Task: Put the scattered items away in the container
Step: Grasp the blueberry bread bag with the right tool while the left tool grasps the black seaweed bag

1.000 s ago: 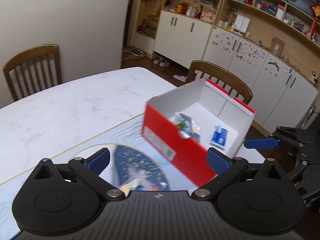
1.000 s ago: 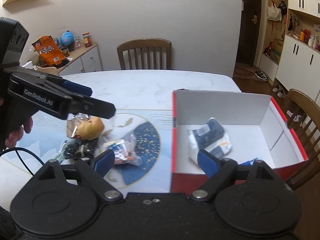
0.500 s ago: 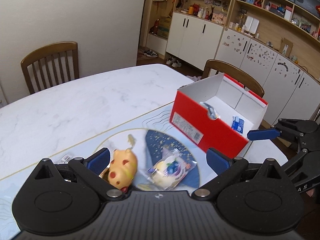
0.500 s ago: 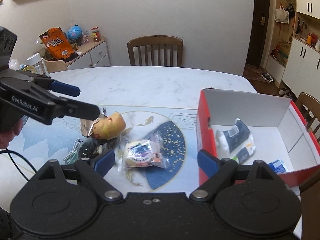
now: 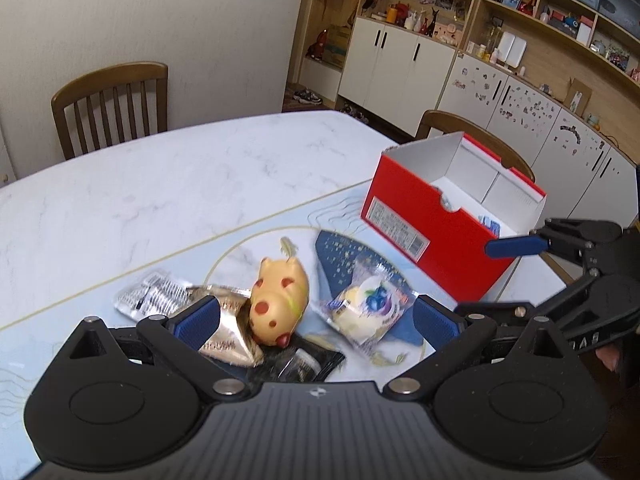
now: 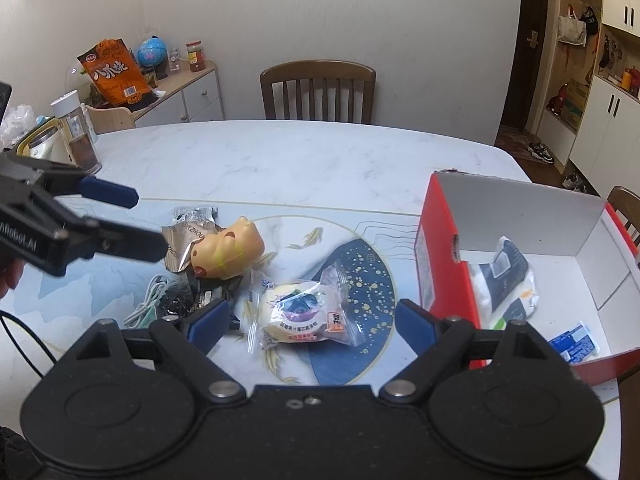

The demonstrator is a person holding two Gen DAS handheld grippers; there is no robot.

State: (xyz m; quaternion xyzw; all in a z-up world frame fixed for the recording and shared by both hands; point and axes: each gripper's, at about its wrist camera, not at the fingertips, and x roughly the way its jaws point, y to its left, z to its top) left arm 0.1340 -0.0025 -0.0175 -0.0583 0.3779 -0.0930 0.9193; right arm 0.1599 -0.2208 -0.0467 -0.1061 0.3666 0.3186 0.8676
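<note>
Your right gripper (image 6: 310, 322), jaws apart and empty, has the wrapped pastry (image 6: 298, 312) directly ahead between its fingertips, nearer than the left gripper (image 6: 136, 220).

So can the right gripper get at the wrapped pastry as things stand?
Probably yes: the right gripper is open, the wrapped pastry lies apart from the pile, directly ahead with nothing over it.

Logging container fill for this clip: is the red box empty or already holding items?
Partly filled. The red box holds a white-and-dark packet and a small blue packet; much of its white floor remains bare.
</note>
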